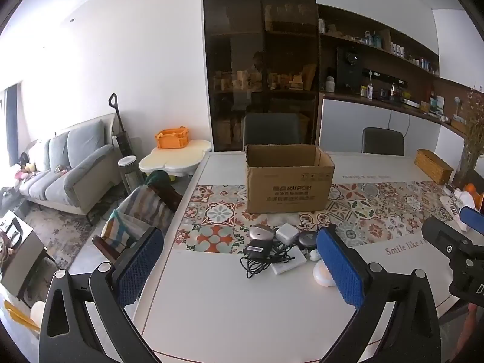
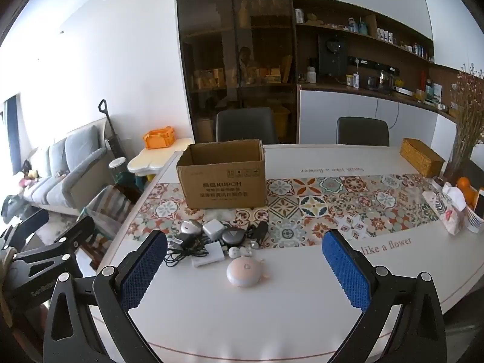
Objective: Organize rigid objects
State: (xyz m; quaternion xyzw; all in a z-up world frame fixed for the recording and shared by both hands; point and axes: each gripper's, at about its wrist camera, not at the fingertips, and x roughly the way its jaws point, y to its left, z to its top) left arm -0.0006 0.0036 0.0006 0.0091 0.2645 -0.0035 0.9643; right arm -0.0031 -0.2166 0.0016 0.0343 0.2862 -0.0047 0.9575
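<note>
Blue mesh pads faced each other across a wide gap on both tools: the left gripper and the right gripper each had their jaws spread wide with nothing between them, hovering above the near edge of the white tabletop. Nearest lay a round pinkish-white puck, then a flat white box and a tangle of black cable, with a white charger cube, a silver mouse-like shell and a dark rounded disc bunched just behind, all on the edge of the patterned runner. Beyond them stood the open cardboard box, judged the likely place for these things. The step seemed to be a first pick, and it would go best by taking the free-standing puck first, squarely across its width, leaving the cabled pieces until they could be lifted without dragging neighbours. The right wrist view showed the puck whole and clear of the pile; in the left wrist view its own pad covered most of it, though that view showed the black adapter on top of the cable more plainly.
</note>
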